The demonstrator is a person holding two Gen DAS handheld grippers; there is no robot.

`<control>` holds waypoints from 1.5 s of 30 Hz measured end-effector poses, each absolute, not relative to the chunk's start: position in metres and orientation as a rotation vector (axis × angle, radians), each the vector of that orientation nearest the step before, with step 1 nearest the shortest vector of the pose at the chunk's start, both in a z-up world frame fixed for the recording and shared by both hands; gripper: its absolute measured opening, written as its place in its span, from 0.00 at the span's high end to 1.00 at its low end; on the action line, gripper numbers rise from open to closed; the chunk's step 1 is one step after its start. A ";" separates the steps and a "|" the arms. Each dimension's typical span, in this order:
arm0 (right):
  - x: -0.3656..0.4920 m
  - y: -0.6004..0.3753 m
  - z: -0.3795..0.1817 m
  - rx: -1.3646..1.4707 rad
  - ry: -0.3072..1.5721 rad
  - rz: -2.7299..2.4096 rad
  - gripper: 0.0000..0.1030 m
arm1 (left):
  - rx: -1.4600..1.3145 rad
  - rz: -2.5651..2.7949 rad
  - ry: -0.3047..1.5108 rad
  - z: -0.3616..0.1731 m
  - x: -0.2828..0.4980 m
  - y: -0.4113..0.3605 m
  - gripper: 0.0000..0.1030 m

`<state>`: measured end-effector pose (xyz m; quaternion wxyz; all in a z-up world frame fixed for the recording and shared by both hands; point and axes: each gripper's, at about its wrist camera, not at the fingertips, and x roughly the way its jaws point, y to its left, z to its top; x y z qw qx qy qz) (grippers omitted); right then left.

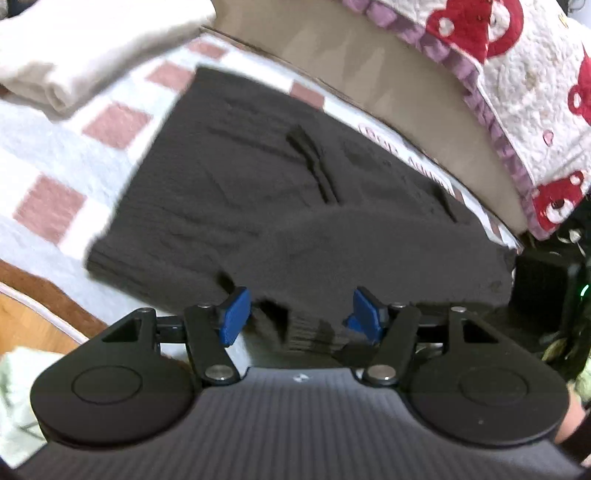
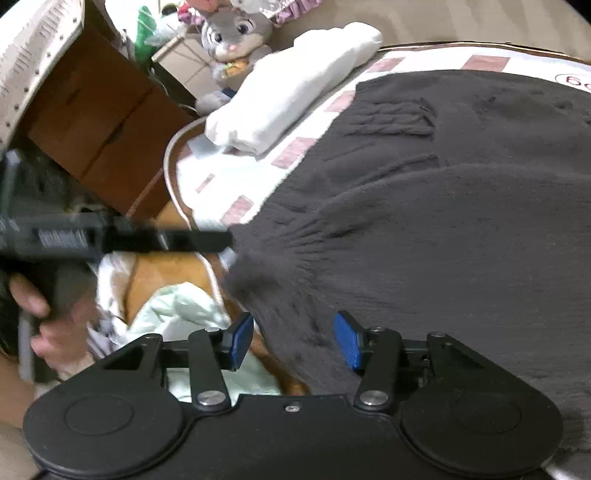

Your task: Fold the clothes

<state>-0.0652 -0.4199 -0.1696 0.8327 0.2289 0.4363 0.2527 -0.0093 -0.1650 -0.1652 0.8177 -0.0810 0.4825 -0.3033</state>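
A dark grey knitted sweater [image 1: 280, 206] lies spread on a white blanket with pink squares [image 1: 48, 155]. My left gripper [image 1: 301, 315] is open, its blue pads either side of the sweater's ribbed near edge, which sits between them. In the right wrist view the sweater [image 2: 461, 221] fills the right half. My right gripper [image 2: 293, 338] is open over the sweater's near edge, with knit between its pads. The left gripper's black body [image 2: 122, 236], held by a hand, reaches the sweater's gathered left edge.
A folded white garment [image 1: 74, 55] [image 2: 291, 88] lies on the blanket's far corner. A quilt with red bears [image 1: 524, 74] lies beyond the sweater. A grey plush rabbit [image 2: 236, 33], a cardboard box [image 2: 96, 114] and pale green cloth [image 2: 177, 310] sit off the bed.
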 end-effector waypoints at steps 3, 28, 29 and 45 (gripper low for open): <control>-0.074 -0.435 -0.154 0.538 0.884 0.506 0.47 | -0.033 -0.616 0.933 -0.174 -0.005 -0.174 0.41; -0.001 -0.661 -0.124 0.119 1.097 -0.590 0.53 | 0.413 -1.003 0.624 -0.169 -0.006 -0.228 0.87; 0.000 -0.664 -0.123 0.112 1.087 -0.601 0.81 | 0.426 -1.008 0.604 -0.165 -0.008 -0.230 0.87; 0.020 -0.745 -0.124 0.335 0.963 -0.639 0.63 | 0.419 -0.919 0.739 -0.181 0.091 -0.301 0.84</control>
